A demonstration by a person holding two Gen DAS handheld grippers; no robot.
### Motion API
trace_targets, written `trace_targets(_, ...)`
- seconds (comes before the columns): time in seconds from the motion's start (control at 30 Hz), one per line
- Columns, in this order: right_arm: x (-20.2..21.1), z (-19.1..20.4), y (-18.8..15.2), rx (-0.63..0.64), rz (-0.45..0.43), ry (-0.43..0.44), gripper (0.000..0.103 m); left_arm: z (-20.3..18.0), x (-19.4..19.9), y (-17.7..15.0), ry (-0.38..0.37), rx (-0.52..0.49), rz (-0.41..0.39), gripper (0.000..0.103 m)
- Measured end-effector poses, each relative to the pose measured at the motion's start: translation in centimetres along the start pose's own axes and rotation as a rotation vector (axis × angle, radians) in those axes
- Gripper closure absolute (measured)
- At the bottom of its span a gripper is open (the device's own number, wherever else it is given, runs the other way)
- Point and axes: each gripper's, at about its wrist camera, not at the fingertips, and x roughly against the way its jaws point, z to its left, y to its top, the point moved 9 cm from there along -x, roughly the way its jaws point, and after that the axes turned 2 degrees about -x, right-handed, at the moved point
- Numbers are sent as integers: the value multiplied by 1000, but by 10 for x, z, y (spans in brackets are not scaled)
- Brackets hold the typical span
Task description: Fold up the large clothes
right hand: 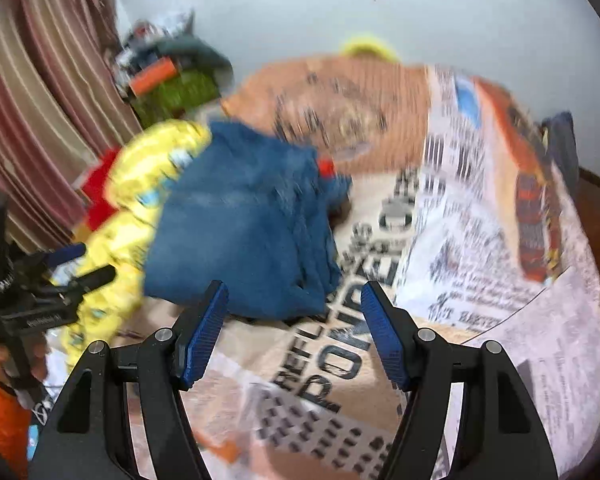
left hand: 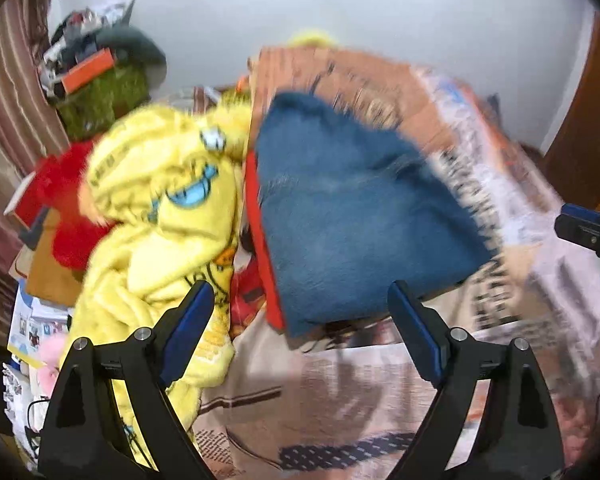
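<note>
Jeans [left hand: 352,216], folded into a thick blue bundle, lay on the printed bedspread [left hand: 340,392]; you held neither claw on them. Your left gripper [left hand: 300,308] hung spread wide and empty just short of the bundle's near edge; your right gripper [right hand: 294,308] was likewise released, its blue pads [right hand: 204,332] apart and clear of the denim, hovering over the large black lettering on the spread. Beside the jeans, on their left, a yellow fleece garment [left hand: 160,216] lay rumpled, touching the bundle; a red cloth [left hand: 66,200] showed behind it; a strip of red [left hand: 260,240] ran under the jeans' left edge. Striped curtains [right hand: 40,120] hung at the left; a green pile with an orange box [left hand: 88,70] sat against the wall. Both views were blurred.
</note>
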Motion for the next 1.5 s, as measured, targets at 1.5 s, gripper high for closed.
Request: trace_targets(1.5,258,122,-19,166,-712,-128,0,-77,308,-21,9,16,-702,1)
